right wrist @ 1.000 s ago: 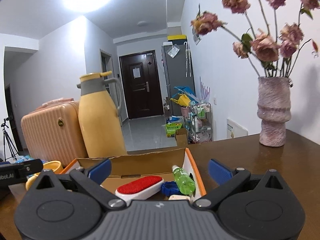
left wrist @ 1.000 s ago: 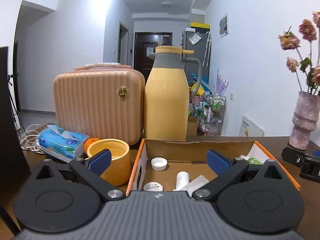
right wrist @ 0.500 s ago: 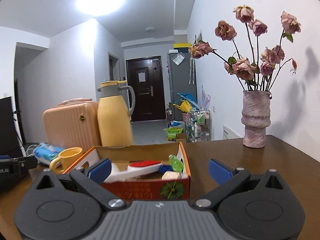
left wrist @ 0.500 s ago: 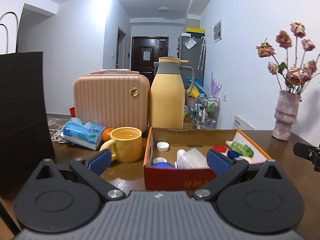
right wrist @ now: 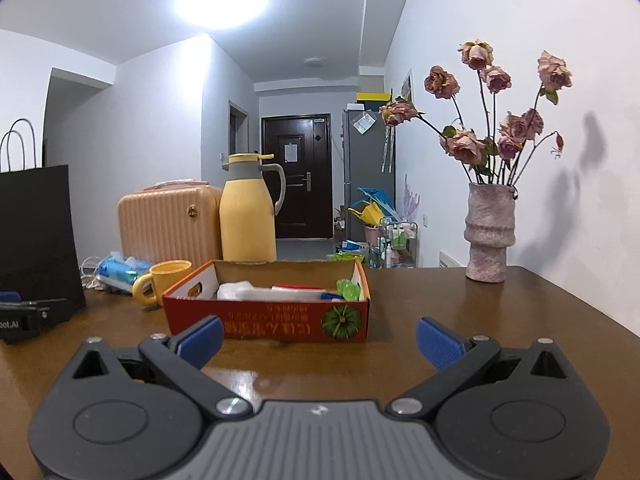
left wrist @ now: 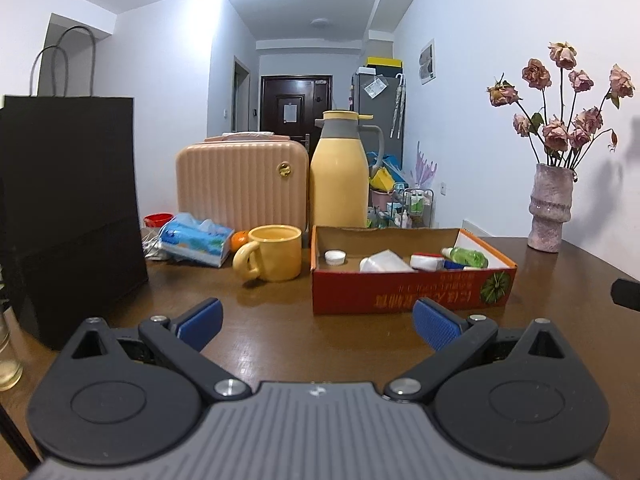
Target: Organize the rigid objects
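A red cardboard box [left wrist: 412, 294] stands on the brown table [left wrist: 280, 336]. It holds a white cap [left wrist: 334, 256], a white bottle [left wrist: 382, 262], a red-topped brush [left wrist: 426, 260] and a green bottle [left wrist: 466, 257]. My left gripper [left wrist: 318, 326] is open and empty, back from the box's front wall. In the right wrist view the box [right wrist: 276, 322] is ahead and a little left. My right gripper [right wrist: 320, 338] is open and empty in front of it.
A yellow mug [left wrist: 274, 253], a tissue pack [left wrist: 196, 240], an orange [left wrist: 239, 239], a peach case [left wrist: 242, 188] and a yellow thermos [left wrist: 339, 172] stand left of and behind the box. A black paper bag [left wrist: 68, 208] stands left. A vase [right wrist: 488, 234] of dried roses stands right.
Both grippers have pulled back and away from the box, which now sits farther off with its front wall in view. Both stay open and empty.
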A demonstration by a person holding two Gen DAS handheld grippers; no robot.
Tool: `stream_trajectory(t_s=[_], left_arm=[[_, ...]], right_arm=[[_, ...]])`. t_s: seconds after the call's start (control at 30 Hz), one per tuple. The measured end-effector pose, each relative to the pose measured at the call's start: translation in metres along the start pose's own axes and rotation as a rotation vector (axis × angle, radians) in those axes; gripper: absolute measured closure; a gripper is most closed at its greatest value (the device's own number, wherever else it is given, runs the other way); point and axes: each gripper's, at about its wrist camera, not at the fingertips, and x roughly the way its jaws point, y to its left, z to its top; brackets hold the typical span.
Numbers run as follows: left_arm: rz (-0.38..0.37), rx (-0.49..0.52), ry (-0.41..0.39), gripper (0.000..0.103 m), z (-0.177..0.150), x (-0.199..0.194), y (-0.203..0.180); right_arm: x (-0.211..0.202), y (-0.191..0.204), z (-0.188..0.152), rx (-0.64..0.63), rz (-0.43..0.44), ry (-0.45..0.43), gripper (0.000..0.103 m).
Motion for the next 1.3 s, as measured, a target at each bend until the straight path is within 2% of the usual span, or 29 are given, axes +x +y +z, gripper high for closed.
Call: stream_trajectory(t_s=[0.3, 1.3], left_arm=[[0.017, 0.003, 0.009, 0.000, -0.015, -0.023, 0.008], [0.021, 0.013, -0.017, 0.000, -0.015, -0.034, 0.008]], right_arm=[[-0.024, 0.004, -0.018, -0.018, -0.014, 0.018, 0.000], [-0.033, 0.010, -0.017, -0.021, 0.003, 0.000, 0.000]])
